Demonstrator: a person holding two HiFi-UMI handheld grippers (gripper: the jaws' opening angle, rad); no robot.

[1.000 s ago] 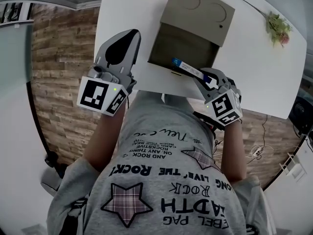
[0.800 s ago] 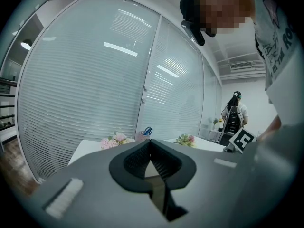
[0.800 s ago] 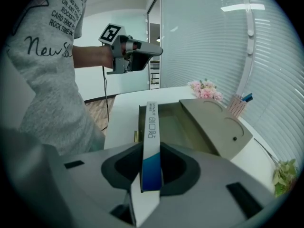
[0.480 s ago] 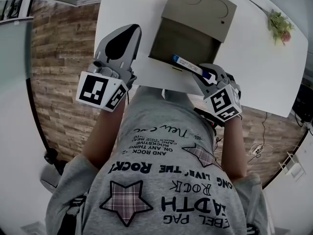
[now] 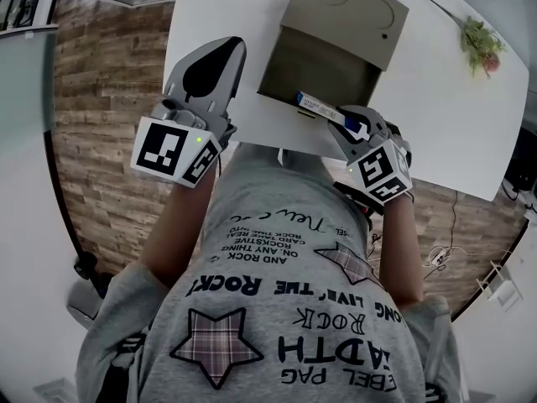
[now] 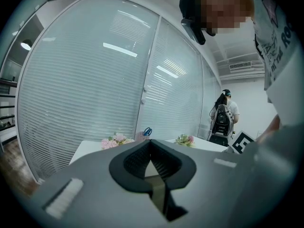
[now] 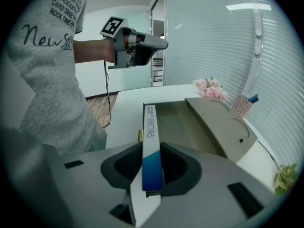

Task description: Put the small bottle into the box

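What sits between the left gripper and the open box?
Only a bare strip of the white table separates the left gripper from the box, as the head view shows.

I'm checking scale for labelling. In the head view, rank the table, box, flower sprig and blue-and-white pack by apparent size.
1. table
2. box
3 or 4. flower sprig and blue-and-white pack look similar; the pack's near end is hidden, so I leave them unranked.

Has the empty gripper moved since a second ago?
No. The left gripper is still just left of the box, over the table edge.
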